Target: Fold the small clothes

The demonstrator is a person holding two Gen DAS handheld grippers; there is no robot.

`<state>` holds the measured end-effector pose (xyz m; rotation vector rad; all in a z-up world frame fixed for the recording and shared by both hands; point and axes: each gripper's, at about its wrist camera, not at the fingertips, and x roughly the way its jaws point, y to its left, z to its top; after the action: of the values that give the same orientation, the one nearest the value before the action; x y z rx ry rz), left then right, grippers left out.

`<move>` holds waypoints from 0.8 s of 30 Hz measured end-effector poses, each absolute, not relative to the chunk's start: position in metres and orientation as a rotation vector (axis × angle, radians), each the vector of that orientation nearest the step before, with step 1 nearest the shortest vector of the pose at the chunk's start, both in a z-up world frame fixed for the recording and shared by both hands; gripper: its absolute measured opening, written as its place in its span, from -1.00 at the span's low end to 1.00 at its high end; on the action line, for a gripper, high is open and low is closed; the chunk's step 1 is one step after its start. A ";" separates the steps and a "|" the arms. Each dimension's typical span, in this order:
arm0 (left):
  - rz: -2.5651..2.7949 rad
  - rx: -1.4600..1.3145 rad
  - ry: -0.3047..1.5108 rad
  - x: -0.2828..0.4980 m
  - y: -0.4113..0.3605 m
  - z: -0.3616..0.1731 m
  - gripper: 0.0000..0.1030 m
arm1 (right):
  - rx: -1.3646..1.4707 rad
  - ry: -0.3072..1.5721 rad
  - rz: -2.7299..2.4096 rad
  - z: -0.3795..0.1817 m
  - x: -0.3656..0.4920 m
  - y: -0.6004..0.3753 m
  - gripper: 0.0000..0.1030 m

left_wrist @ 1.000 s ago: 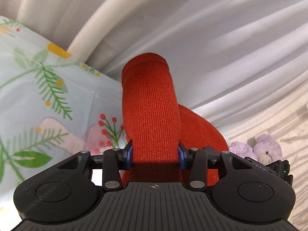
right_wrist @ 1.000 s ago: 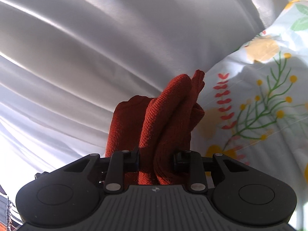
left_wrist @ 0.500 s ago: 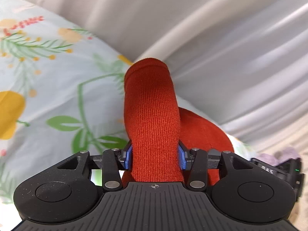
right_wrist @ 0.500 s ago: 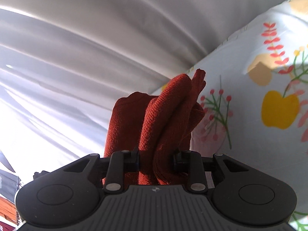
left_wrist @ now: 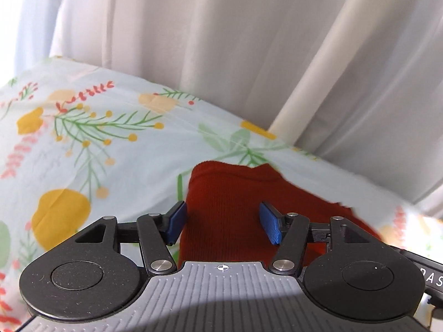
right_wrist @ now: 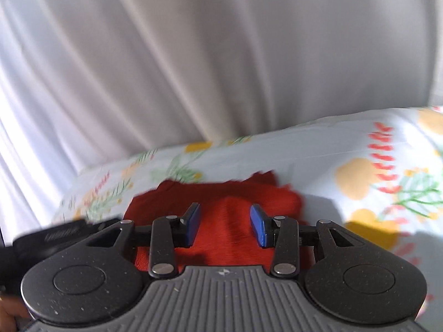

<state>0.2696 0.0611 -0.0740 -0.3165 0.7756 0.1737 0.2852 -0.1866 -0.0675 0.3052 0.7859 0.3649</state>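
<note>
A red knit garment (left_wrist: 229,193) lies on the floral bedsheet (left_wrist: 110,166). My left gripper (left_wrist: 223,224) hovers over its near end. Its jaws are opening, the blue pads (left_wrist: 177,220) stand apart, and the cloth runs between them without being pinched. In the right wrist view the same red garment (right_wrist: 221,193) lies bunched, with a low ridge rising between the pads. My right gripper (right_wrist: 224,225) is over it, its jaws also opening, and its pads (right_wrist: 259,228) are off the cloth.
White curtains (left_wrist: 249,55) hang behind the bed, with a pale vertical pole (left_wrist: 318,69) among the folds. The other gripper's black body shows at the right edge (left_wrist: 426,274) and at the left edge (right_wrist: 63,232). The sheet's far edge runs along the curtain.
Both grippers tipped downward and came down toward the sheet. The red garment, earlier gripped and standing up between both pairs of pads, now lies on the sheet with both jaws spread off it.
</note>
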 end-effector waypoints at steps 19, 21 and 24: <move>0.302 -0.340 0.790 0.309 0.063 -0.106 0.85 | 0.135 0.697 0.244 -0.111 0.315 -0.147 -0.36; 0.300 -0.348 0.797 0.304 0.065 -0.104 0.85 | 0.111 0.690 0.240 -0.109 0.313 -0.143 -0.35; 0.272 -0.311 0.798 0.282 0.064 -0.095 0.81 | 0.091 0.685 0.244 -0.107 0.308 -0.137 -0.29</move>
<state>0.2816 0.0635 -0.0950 -0.3111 0.7976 0.2719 0.3081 -0.1374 -0.1072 0.0912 0.6854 0.2444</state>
